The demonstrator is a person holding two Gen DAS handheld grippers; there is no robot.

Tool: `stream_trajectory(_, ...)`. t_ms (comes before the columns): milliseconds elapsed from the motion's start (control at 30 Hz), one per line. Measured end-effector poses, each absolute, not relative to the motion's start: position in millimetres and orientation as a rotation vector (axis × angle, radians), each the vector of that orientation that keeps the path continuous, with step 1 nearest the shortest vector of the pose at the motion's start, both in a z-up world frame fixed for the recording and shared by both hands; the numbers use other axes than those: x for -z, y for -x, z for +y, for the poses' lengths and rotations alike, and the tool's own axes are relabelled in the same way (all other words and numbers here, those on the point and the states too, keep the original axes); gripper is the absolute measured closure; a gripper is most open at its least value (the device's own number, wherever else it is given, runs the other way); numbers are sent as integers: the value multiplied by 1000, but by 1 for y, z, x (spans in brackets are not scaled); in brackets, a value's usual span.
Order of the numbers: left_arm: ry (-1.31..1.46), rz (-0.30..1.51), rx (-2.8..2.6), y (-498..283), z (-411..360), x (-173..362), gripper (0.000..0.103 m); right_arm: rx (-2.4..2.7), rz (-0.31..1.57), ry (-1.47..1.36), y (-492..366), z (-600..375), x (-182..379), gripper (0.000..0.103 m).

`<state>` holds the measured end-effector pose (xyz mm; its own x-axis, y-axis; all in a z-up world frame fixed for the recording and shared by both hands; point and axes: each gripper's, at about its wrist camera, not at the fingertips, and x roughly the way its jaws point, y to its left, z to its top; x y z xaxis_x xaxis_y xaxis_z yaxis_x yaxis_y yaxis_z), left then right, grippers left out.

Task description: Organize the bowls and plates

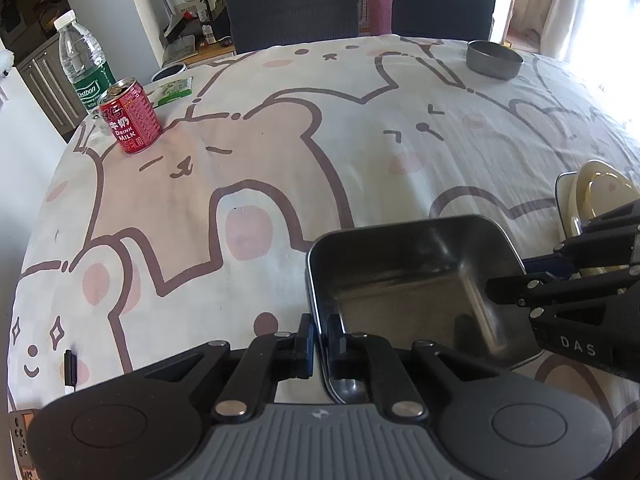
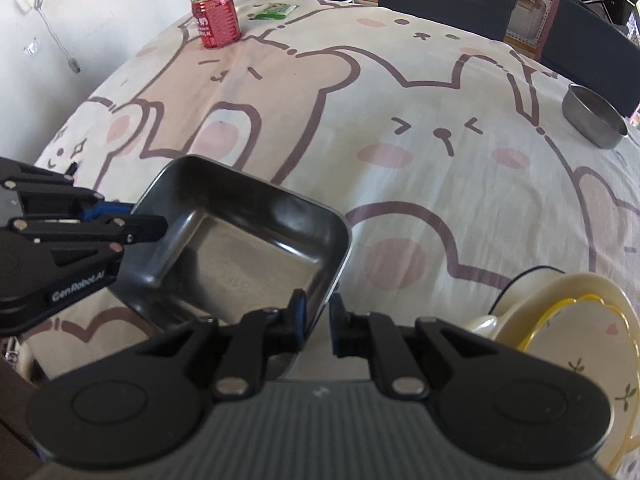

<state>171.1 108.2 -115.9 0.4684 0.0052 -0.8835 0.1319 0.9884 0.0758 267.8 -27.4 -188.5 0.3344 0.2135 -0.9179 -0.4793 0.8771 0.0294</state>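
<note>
A square metal tray [image 1: 416,280] lies near the table's front edge, its inside slightly blurred. My left gripper [image 1: 320,334] straddles its left wall, jaws only slightly parted, not clamping it. My right gripper [image 2: 318,320] straddles the tray [image 2: 248,248] at its near right corner, and a gap shows beside the rim. Each gripper also shows in the other's view, the right gripper [image 1: 494,290] at the tray's right rim and the left gripper [image 2: 158,226] at its left rim. Cream plates [image 2: 568,332] are stacked to the right of the tray. A round metal bowl [image 2: 594,120] stands at the far right.
A cartoon-print tablecloth [image 1: 360,140] covers the table. At the far left stand a red milk can [image 1: 130,118], a water bottle [image 1: 82,60] and a green packet [image 1: 174,90]. A pen [image 1: 69,372] lies at the left edge. Two dark chairs [image 1: 292,8] stand behind the table.
</note>
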Motion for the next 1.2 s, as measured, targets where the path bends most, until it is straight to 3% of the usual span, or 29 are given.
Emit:
stream_trajectory(700,-130,1117,80,-178,113,129,84,-450,1188,232,-279,-32,202,76)
stream_trajectory(1200,-93,1131,60,-188,121,135,83,-451,1213,104,-292,-41,204,78)
